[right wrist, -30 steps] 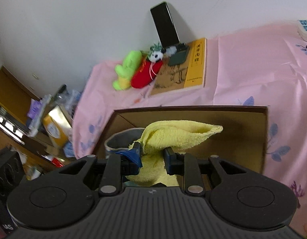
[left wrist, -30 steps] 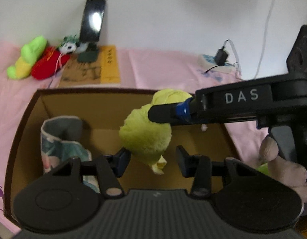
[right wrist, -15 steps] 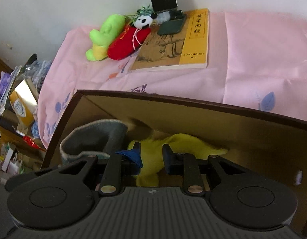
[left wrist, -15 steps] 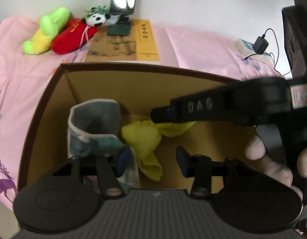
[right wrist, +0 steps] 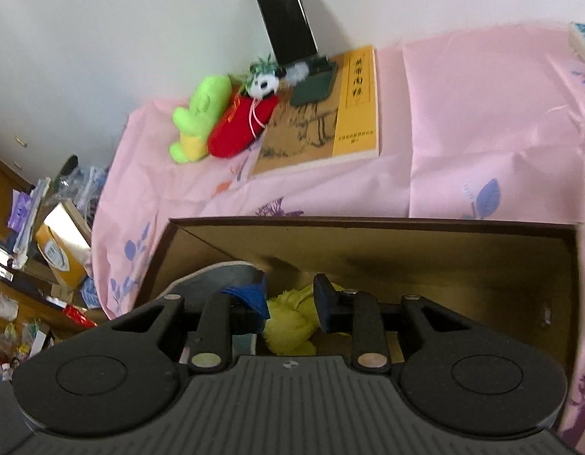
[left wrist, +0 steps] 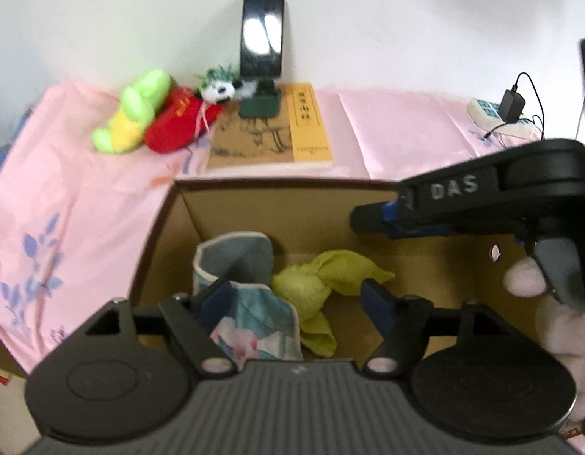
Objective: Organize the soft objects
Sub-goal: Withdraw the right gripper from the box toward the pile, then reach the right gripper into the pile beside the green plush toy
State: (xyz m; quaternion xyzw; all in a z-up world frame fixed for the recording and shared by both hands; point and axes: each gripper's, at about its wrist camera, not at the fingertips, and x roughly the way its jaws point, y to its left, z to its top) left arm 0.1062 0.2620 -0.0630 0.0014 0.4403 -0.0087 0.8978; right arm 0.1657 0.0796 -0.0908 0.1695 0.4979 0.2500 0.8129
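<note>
We log the yellow towel [left wrist: 318, 284] lying crumpled on the floor of the cardboard box [left wrist: 277, 212], touching the floral grey-lined pouch [left wrist: 239, 288] that stands at its 9 o'clock.

Left claw [left wrist: 298, 301]: the jaws have just been opening and now stand wide. Nothing is pressed between the pads; towel and pouch lie below the gap, in the box.

Right claw [right wrist: 290, 297]: the jaws have just been opening a little and stand narrowly parted. In the right wrist view the towel [right wrist: 288, 322] shows through the gap, and we cannot tell from that view alone whether the pads touch it. In the left wrist view the right claw [left wrist: 362, 222] hangs above the box at about 2 o'clock from the towel, well clear of it, with nothing in its tip. A person's fingers [left wrist: 523, 280] show on its handle.

The box sits on a pink cloth [left wrist: 65, 208]. At 12 o'clock beyond the box lies a yellow book [left wrist: 269, 129] with a phone on a stand [left wrist: 262, 38] on its far end. A green plush [left wrist: 135, 110], a red plush [left wrist: 176, 125] and a small panda [left wrist: 216, 89] lie at 11 o'clock. A power strip with charger [left wrist: 501, 112] lies at 2 o'clock.
</note>
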